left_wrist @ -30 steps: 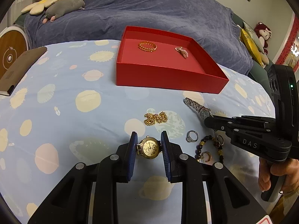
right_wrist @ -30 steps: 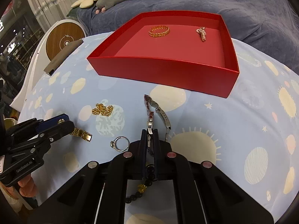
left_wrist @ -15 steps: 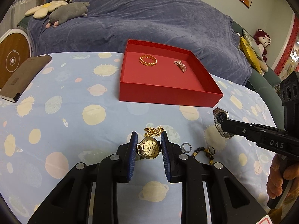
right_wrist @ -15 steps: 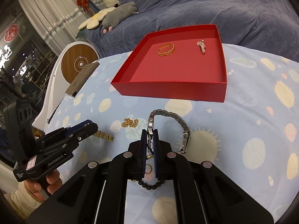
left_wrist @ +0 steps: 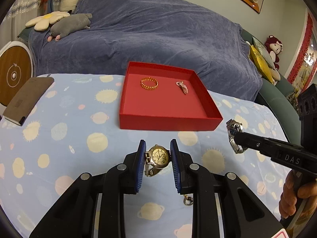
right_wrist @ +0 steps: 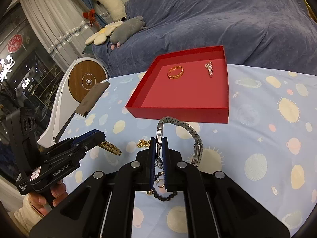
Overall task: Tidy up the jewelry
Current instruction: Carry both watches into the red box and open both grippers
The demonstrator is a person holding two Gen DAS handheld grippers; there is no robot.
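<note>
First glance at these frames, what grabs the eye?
The red box in the middle of the planet-print cloth, with a gold bracelet and a small pink piece inside it. Then the two watches held above the cloth: a gold watch in the left gripper, a silver watch pinched in the right gripper.

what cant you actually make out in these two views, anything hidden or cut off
- Gold watch: left wrist view, dial text too small to read; the blue pads cover its sides.
- Silver watch: right wrist view, dial edge-on between the shut pads, so its face is unseen.
- Beaded bracelet: right wrist view, partly behind the right gripper.
- Person's hand: left wrist view, cut off by the frame edge.
</note>
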